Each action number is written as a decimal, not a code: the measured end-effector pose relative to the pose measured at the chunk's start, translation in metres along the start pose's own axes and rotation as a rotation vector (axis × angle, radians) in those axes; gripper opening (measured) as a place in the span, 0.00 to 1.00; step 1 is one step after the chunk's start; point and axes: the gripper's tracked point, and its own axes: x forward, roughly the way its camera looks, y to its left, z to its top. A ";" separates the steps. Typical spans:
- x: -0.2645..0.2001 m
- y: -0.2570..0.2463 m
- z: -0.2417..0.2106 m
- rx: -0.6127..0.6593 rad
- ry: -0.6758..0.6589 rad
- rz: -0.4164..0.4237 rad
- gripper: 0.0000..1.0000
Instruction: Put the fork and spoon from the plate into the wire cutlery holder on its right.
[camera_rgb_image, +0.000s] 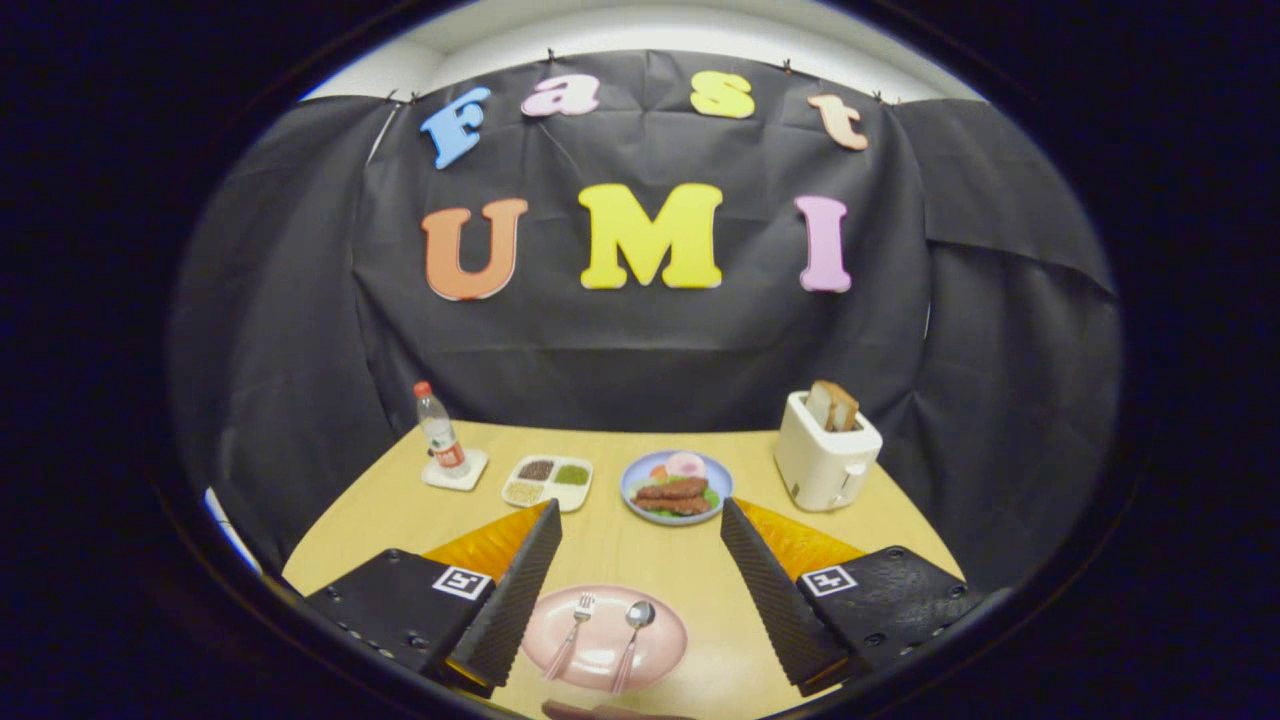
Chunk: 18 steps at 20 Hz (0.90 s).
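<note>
Gripper (640, 580) spread wide over plate (660, 650), fork (573, 633), spoon (631, 631), handle ends hidden

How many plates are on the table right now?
2: a pink plate holding fork and spoon, between the open hand-held gripper fingers; a blue plate of food beyond them.

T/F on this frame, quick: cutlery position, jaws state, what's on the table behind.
1. The pink-handled fork and pink-handled spoon lie side by side on the round pink plate. True.
2. The gripper has its jaws shut on the fork. False: jaws wide open, holding nothing, the plate between them.
3. The white toaster holds a bread slice. True.
4. The blue food plate sits between the fingers. False: it lies beyond them.
5. The clear plastic bottle lies on its side. False: it stands upright.
</note>
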 end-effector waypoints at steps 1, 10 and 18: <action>-0.004 0.001 0.008 -0.009 -0.039 0.003 0.96; -0.009 -0.006 0.010 -0.009 -0.059 -0.022 0.96; 0.036 -0.013 -0.074 -0.046 0.004 -0.089 0.96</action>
